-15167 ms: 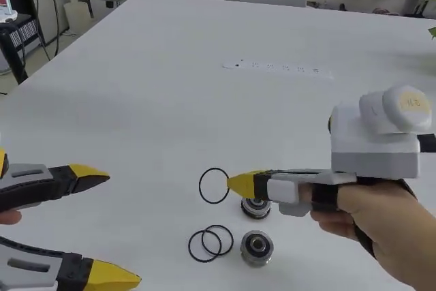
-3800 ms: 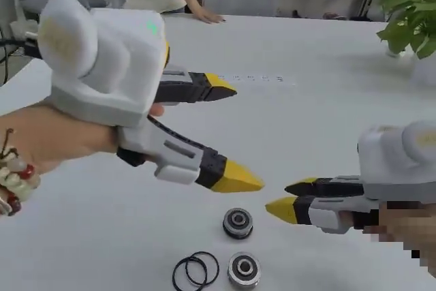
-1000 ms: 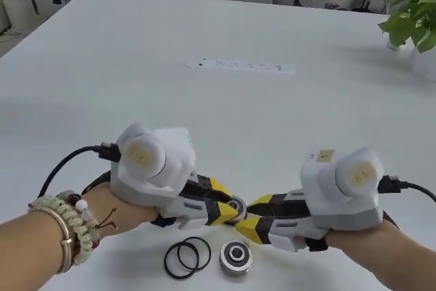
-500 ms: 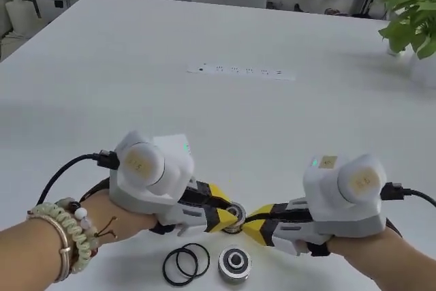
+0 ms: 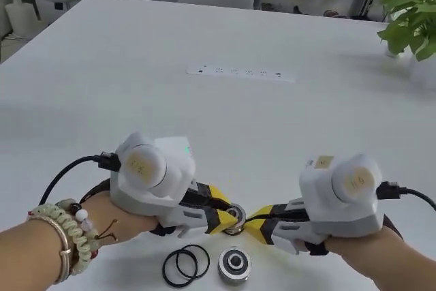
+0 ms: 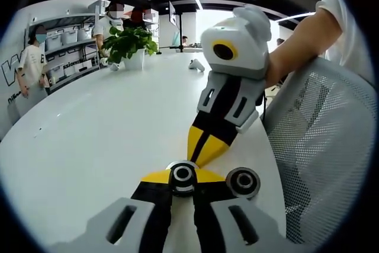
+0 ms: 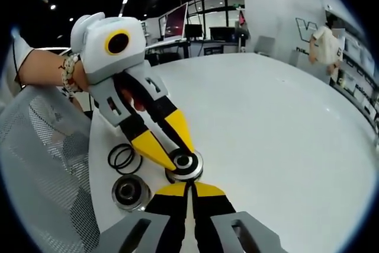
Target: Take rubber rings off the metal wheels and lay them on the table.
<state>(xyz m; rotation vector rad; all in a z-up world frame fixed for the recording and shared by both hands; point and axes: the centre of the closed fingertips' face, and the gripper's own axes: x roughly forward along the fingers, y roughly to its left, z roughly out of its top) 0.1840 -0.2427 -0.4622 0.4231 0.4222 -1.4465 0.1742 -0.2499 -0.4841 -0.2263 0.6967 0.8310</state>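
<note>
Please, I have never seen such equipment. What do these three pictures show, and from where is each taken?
No robot here: a person holds a hand tool with two yellow-tipped jaws in each hand. One picture comes from a camera on the person's head; the two round ones come from cameras riding on each gripper. The left gripper is shut on a metal wheel. The right gripper, jaws together, has its tips at that wheel's rim; whether it pinches a ring, I cannot tell. Nearby on the white table lie a second wheel and two black rubber rings.
</note>
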